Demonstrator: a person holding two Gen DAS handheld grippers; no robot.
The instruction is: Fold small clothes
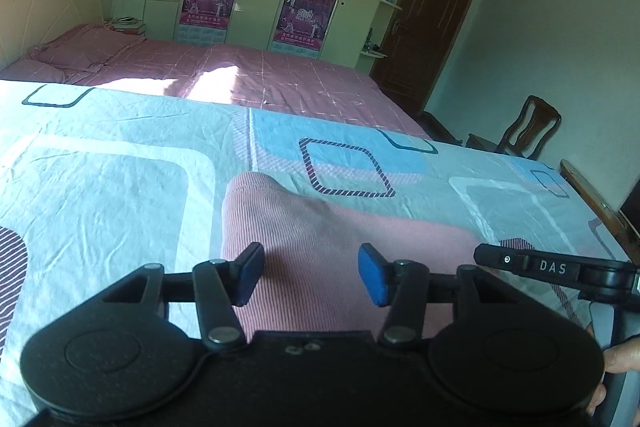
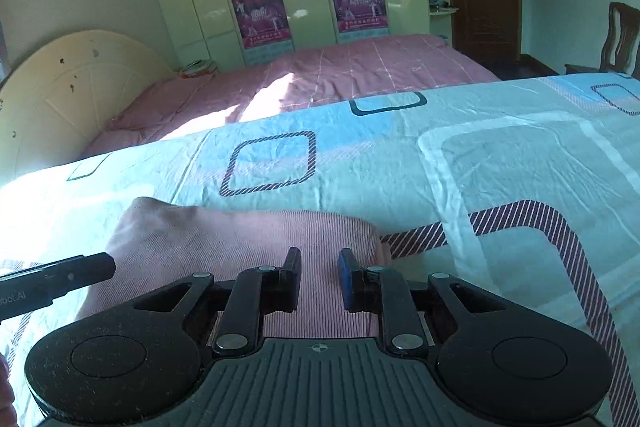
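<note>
My left gripper (image 1: 310,275) gapes wide over the pink garment (image 1: 320,239); my right gripper (image 2: 320,281) gapes narrower. I'd pinch matching near corners, then lift evenly.

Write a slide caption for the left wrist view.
Open left gripper poised over a pink ribbed garment lying on a pale blue patterned bedsheet, right gripper alongside.

Pink garment (image 1: 320,239) on patterned bedsheet (image 1: 120,187)
</note>
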